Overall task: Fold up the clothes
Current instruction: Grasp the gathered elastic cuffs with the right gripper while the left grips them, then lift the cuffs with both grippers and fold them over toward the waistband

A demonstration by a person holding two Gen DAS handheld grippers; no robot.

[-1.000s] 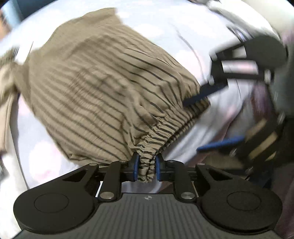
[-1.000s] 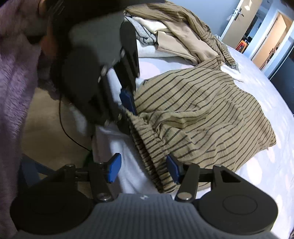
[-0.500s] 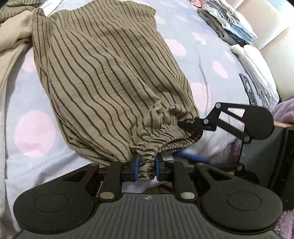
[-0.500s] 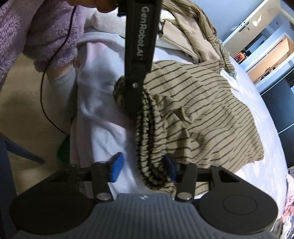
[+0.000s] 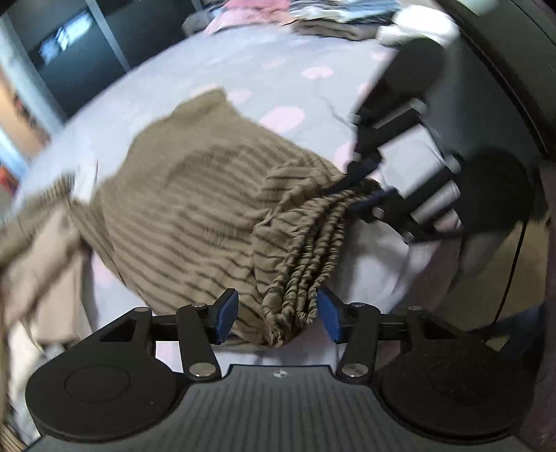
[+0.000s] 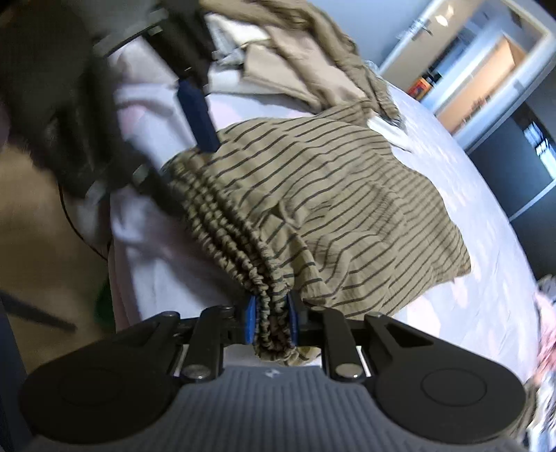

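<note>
A tan garment with dark stripes (image 5: 194,208) (image 6: 347,194) lies on the bed, its gathered elastic waistband (image 5: 305,257) (image 6: 226,222) stretched between my two grippers. My left gripper (image 5: 277,316) has its jaws opening; the end of the waistband lies loose between the blue pads, which stand apart from it. The jaws of my right gripper (image 6: 271,321) are closing, and its pads press on the other bunched end. In the left wrist view the right gripper (image 5: 361,187) pinches the band at the upper right. One blue finger (image 6: 196,114) of the left gripper shows in the right wrist view.
The lilac sheet with pink dots (image 5: 278,76) covers the bed. A heap of beige clothes (image 6: 295,52) (image 5: 34,250) lies beyond the garment. Folded stacks (image 5: 330,21) sit at the far end. The bed edge drops to the floor (image 6: 45,243), where a black cable (image 5: 514,264) hangs.
The left jaws, shut on the waistband before, have come apart and the left gripper has lifted and swung. The right jaws have closed on the other end of the band.
</note>
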